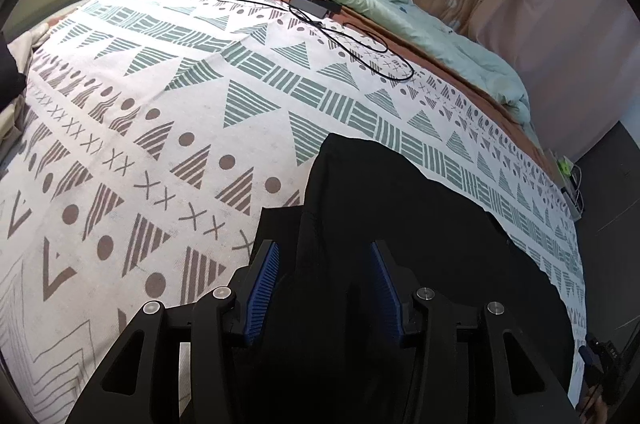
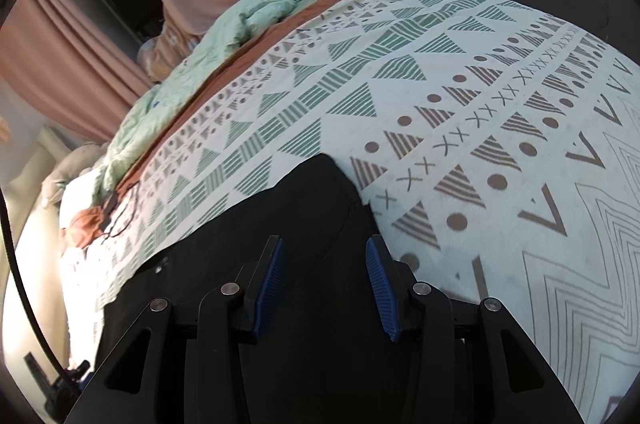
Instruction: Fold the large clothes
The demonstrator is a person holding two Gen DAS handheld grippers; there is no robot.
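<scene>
Grippers left (image 1: pixel 324 256) and right (image 2: pixel 324 252) both stand wide, holding nothing, with the black garment (image 1: pixel 400 224) lying directly beneath and ahead of their fingers on the patterned bedspread (image 1: pixel 160 112); judged step: pre-grasp, next closing on the cloth edges.

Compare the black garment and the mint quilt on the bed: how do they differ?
The black garment is plain dark fabric lying near the grippers, between their open jaws; the mint quilt is pale green and puffy, bunched along the far edge. The garment lies on the patterned bedspread; the quilt lies beyond it. Both are soft textiles on the bed.
</scene>
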